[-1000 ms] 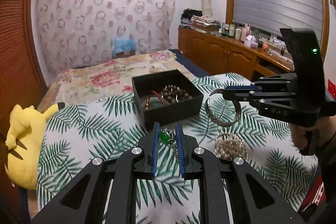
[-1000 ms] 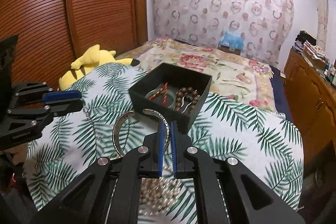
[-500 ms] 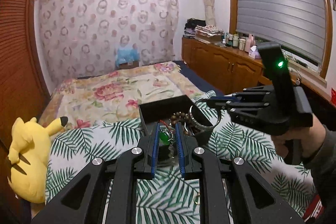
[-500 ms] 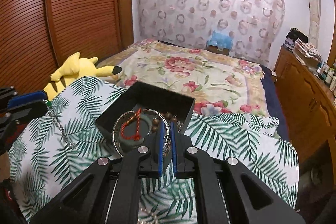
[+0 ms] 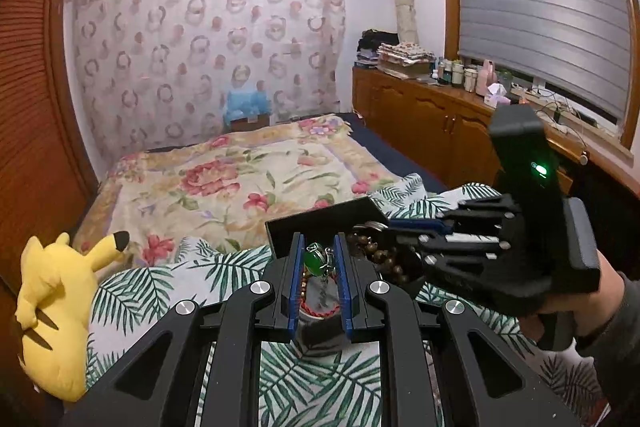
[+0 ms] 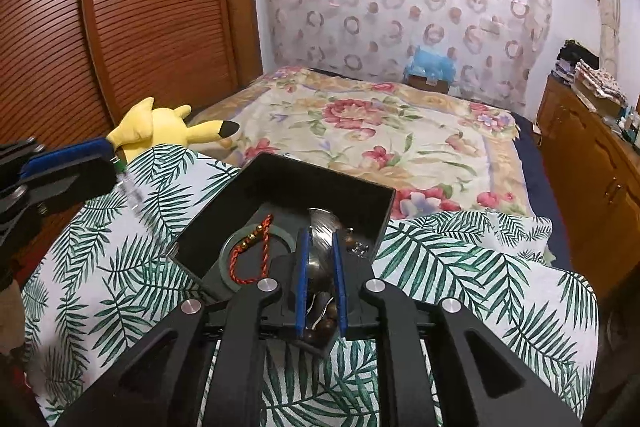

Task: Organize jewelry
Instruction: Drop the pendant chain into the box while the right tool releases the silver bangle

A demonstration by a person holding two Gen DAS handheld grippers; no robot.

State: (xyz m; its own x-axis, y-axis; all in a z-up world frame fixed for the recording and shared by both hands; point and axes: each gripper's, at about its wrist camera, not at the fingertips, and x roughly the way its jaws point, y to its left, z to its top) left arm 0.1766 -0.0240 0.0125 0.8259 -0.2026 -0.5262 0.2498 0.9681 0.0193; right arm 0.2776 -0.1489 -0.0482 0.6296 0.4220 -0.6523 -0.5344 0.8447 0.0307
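A yellow plush toy (image 5: 52,311) is seen at the left on the palm-leaf bedcover (image 5: 136,291). A green-stone pendant necklace (image 5: 316,262) is pinched by the left hand-held gripper (image 5: 317,281) over the open black square jewelry box (image 6: 316,193). A silver bangle (image 6: 322,247) is clamped by the right hand-held gripper (image 6: 321,283) inside the box, beside a red-corded dark ring (image 6: 250,255).

Matt black box (image 6: 320,183), glossy green pendant (image 5: 315,261), shiny metal bangle (image 6: 320,247), plush toy (image 5: 56,311).

yellow plush toy (image 5: 56,311) at bed's left edge | palm-leaf cloth (image 6: 460,267) over floral bedspread (image 5: 224,183) | wooden cabinet (image 5: 432,123) carrying bottles, perhaps toiletries (image 5: 460,73)
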